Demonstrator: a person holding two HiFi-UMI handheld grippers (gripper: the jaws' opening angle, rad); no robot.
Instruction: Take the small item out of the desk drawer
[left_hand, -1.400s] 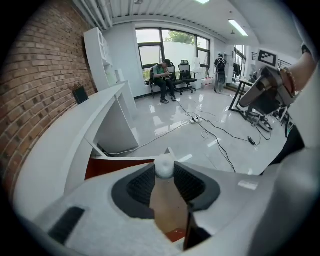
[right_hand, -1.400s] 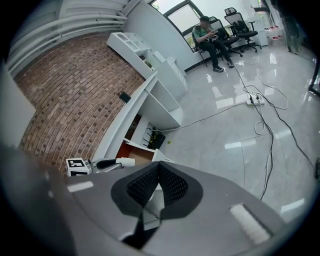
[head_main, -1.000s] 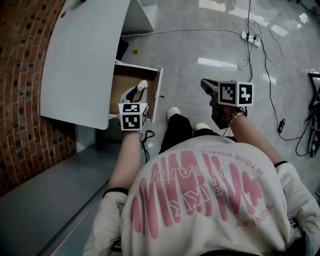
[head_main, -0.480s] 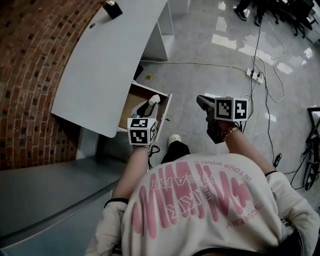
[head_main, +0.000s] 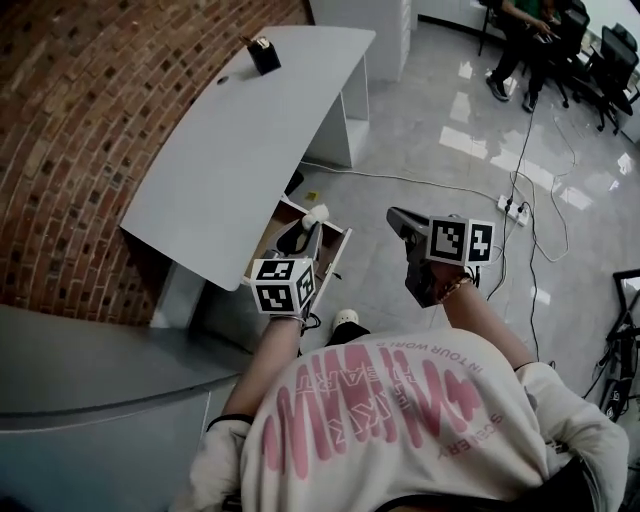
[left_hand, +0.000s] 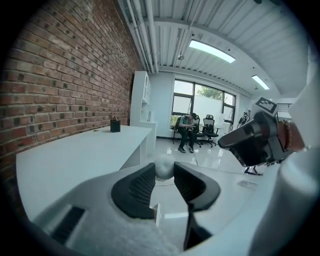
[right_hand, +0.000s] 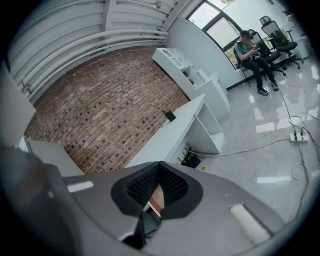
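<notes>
A white desk stands against the brick wall, its wooden drawer pulled open beneath the near end. My left gripper is raised over the drawer's front, shut on a small pale ball. In the left gripper view the ball sits pinched between the ribbed pads, the left gripper pointing along the desk. My right gripper hangs in the air to the right of the drawer. In the right gripper view the right gripper is shut with nothing in it.
A black pen holder stands at the desk's far end. On the tiled floor lie a power strip and trailing cables. A person sits on an office chair at the back right. A white shelf unit stands beyond the desk.
The head view has tilted up, showing more desk and room. My left gripper, still shut on the ball, has risen from inside the drawer to above its front. The right gripper keeps its place alongside.
</notes>
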